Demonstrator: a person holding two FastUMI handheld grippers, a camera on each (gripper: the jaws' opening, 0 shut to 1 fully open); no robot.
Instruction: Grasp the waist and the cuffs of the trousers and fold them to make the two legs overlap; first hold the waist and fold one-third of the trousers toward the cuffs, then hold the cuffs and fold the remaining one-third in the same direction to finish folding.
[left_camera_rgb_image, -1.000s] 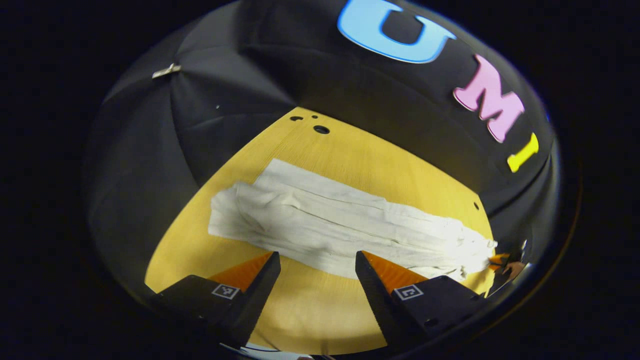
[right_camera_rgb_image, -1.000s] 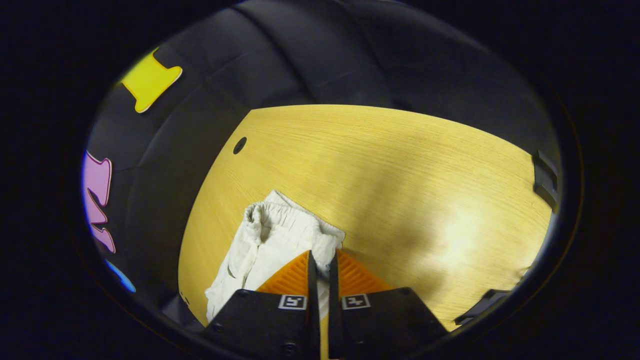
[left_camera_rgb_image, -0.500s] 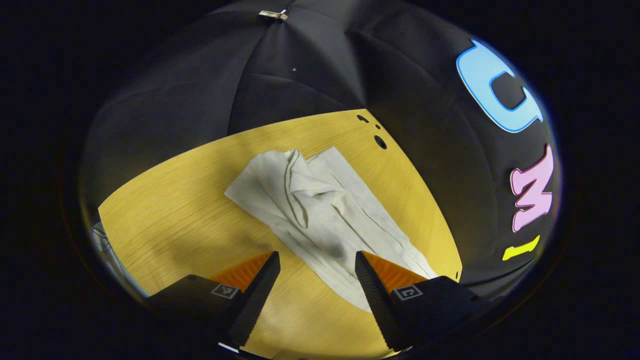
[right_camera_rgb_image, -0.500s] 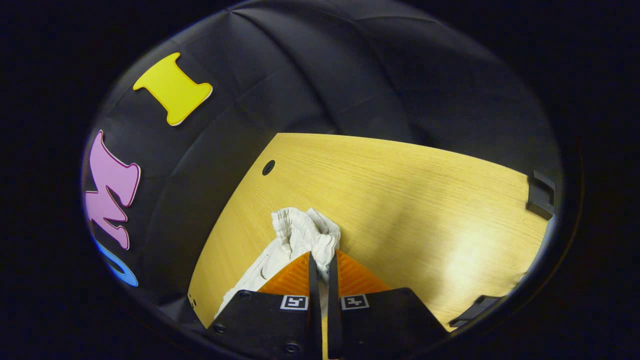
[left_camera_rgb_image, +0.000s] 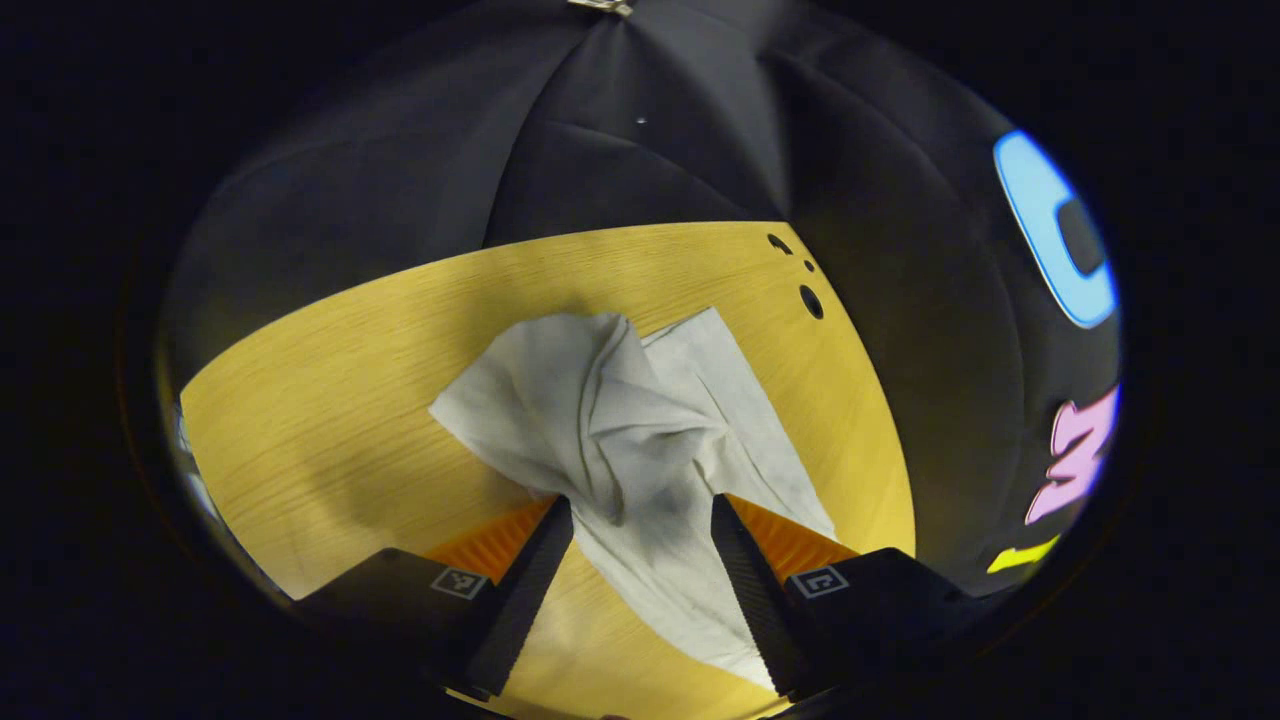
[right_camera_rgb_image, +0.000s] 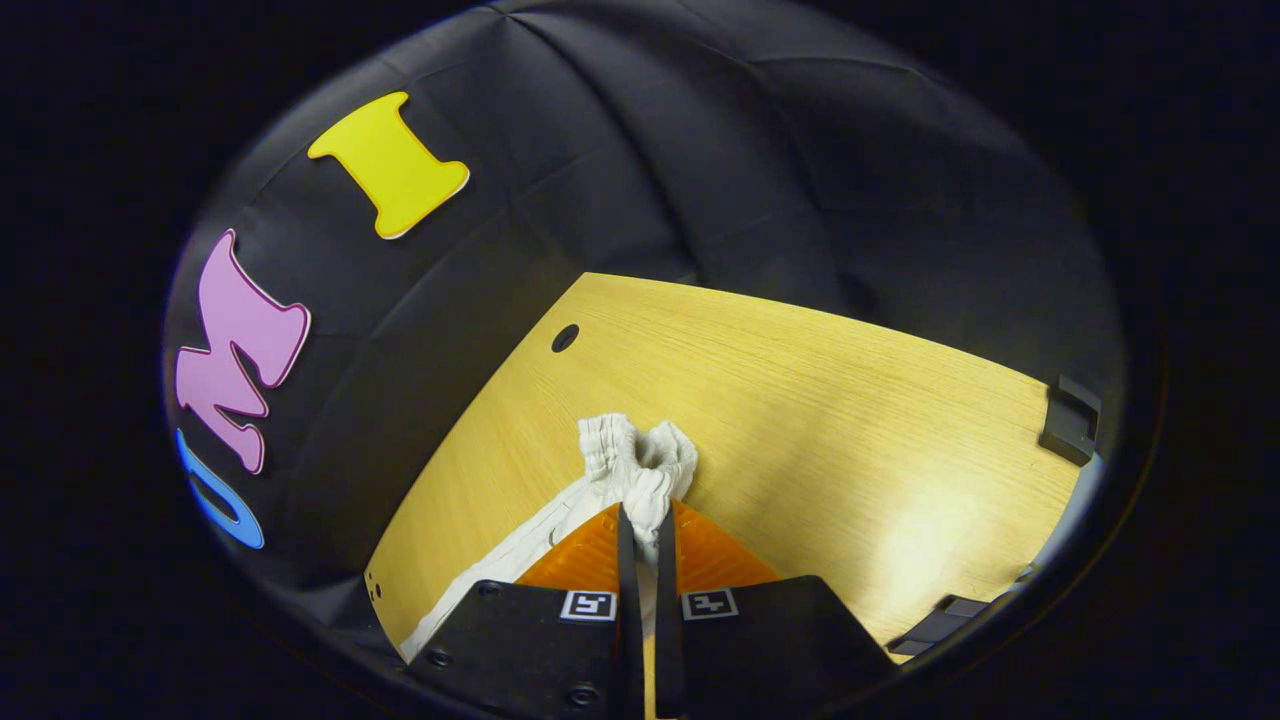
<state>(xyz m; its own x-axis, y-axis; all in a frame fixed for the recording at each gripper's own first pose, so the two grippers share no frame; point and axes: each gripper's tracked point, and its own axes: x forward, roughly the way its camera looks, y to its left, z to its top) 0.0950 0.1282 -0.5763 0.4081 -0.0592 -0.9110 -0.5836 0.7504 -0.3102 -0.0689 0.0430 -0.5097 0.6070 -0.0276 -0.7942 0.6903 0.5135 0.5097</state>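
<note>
Since a second ago the left tongs (left_camera_rgb_image: 640, 520) have swung toward the trousers (left_camera_rgb_image: 640, 420), whose cuff end now bunches up between and beyond their wide-apart fingers, untouched by either as far as shows. Right tongs (right_camera_rgb_image: 640, 525) stay pinched on the gathered waist (right_camera_rgb_image: 640, 465), now lifted and crumpled just ahead of their tips. Pale cloth trails back left under them. Yellow wooden tabletop (right_camera_rgb_image: 850, 420) spreads bare to the right of the right tongs, black clips (right_camera_rgb_image: 1068, 420) at its edge. Black cloth wall (left_camera_rgb_image: 620, 160) closes in behind.
</note>
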